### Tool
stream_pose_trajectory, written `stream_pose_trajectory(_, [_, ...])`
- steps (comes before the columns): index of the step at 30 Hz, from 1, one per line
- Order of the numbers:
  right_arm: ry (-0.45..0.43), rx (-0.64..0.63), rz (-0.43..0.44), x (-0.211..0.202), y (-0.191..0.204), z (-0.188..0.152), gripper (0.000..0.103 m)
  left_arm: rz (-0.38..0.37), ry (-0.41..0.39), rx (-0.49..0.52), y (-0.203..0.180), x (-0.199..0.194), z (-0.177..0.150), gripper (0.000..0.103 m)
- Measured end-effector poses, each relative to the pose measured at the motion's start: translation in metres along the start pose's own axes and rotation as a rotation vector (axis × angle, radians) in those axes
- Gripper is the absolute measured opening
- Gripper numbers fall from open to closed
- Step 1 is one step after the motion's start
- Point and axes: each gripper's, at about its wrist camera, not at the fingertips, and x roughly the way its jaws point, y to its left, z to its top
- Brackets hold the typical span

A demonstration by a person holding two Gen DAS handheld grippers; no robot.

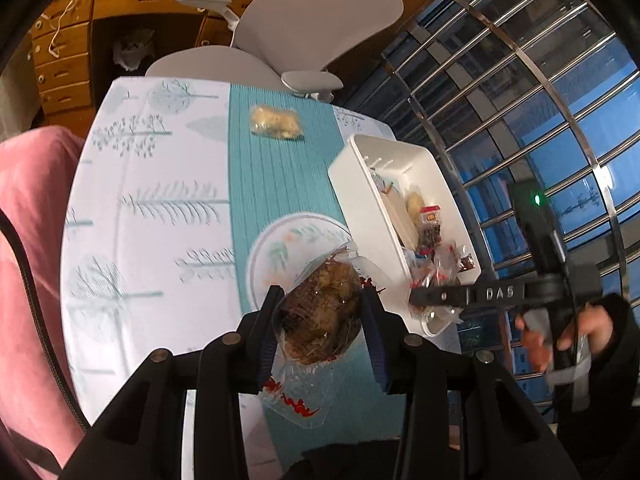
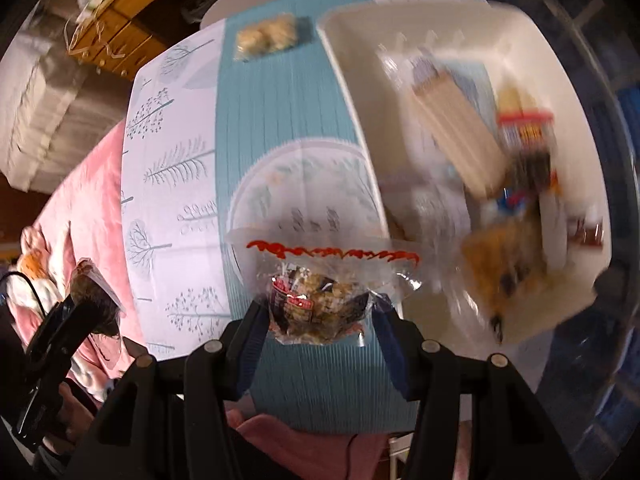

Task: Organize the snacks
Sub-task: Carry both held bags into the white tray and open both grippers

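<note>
My left gripper is shut on a clear-wrapped brown pastry and holds it above the table near a printed plate motif. My right gripper is shut on a clear bag of mixed nut snack with a red zigzag edge, held above the teal runner just left of the white bin. The white bin holds several wrapped snacks. A pale yellow wrapped snack lies on the runner at the far end, also in the right wrist view.
The table has a white tree-print cloth. A grey chair stands behind it, wooden drawers farther back. Window bars are at the right, pink fabric at the left.
</note>
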Motion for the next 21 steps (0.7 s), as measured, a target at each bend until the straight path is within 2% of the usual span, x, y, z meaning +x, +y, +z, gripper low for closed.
stream_pose_trajectory(4, [0.012, 0.04, 0.041, 0.003, -0.03, -0.02, 0.053, 0.021, -0.007, -0.014, -0.027, 0.008, -0.015, 0.037])
stream_pose_trajectory(11, [0.016, 0.038, 0.127, -0.008, -0.082, -0.044, 0.053, -0.008, -0.024, -0.051, -0.083, 0.033, -0.035, 0.037])
stream_pose_trajectory(21, [-0.008, 0.013, 0.112, -0.029, -0.155, -0.047, 0.054, -0.04, -0.052, -0.038, -0.161, 0.082, -0.047, 0.037])
